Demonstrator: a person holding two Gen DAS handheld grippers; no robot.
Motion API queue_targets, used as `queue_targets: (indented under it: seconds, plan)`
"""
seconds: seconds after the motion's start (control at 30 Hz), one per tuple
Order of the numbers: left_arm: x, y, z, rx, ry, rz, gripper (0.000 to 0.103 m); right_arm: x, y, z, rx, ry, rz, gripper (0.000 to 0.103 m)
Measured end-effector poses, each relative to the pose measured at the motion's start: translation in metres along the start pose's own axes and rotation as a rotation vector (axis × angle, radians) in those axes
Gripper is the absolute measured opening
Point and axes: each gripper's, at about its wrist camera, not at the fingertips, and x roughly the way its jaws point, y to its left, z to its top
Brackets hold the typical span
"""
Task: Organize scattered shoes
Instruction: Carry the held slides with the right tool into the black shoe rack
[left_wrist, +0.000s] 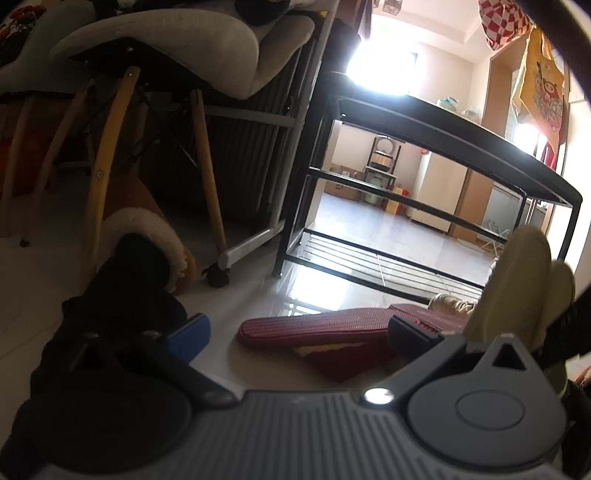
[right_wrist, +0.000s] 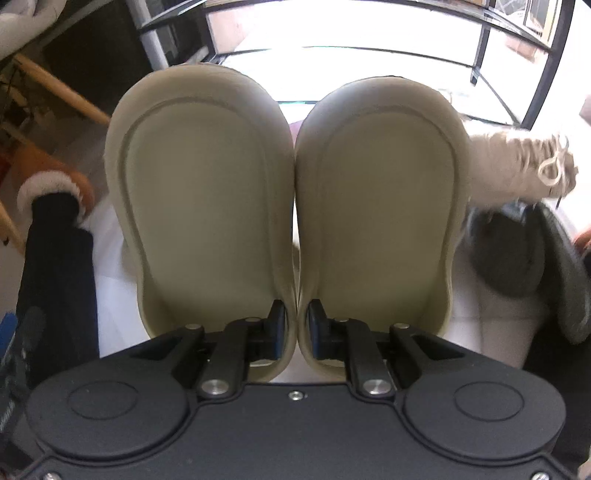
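Right tool (right_wrist: 297, 325) is clamping the touching inner heel walls of two olive slippers (right_wrist: 207, 206), their long axes pointing away toward the black shoe rack (left_wrist: 406, 266). Left tool (left_wrist: 299, 332) is hanging spread and ungripping over a red slipper (left_wrist: 314, 326) lying crosswise on the floor, its far end hidden.

A flat dark-red woven slipper (left_wrist: 325, 326) lies on the pale glossy floor tiles (left_wrist: 255, 295) before the black metal shoe rack's (left_wrist: 436, 206) open bottom shelf, a fur-lined brown boot (left_wrist: 147, 236) and wooden chair legs (left_wrist: 207, 173) crowding the left.
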Motion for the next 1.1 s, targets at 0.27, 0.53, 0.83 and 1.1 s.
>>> queue_targets:
  seconds: [0.27, 0.53, 0.83, 1.1]
  plan:
    - [0.003, -0.004, -0.002, 0.017, 0.007, 0.001, 0.103, -0.01, -0.008, 0.039, -0.027, -0.1, -0.025, 0.014]
    - [0.009, -0.009, 0.001, 0.034, 0.011, 0.003, 0.103, -0.023, -0.007, 0.074, -0.049, -0.186, -0.033, 0.014]
    - [0.027, -0.013, 0.015, 0.058, -0.022, 0.011, 0.103, -0.023, 0.001, 0.14, -0.06, -0.327, -0.011, 0.014]
    - [0.054, -0.01, 0.028, 0.071, -0.049, 0.03, 0.103, 0.015, 0.027, 0.215, -0.089, -0.372, -0.01, 0.014]
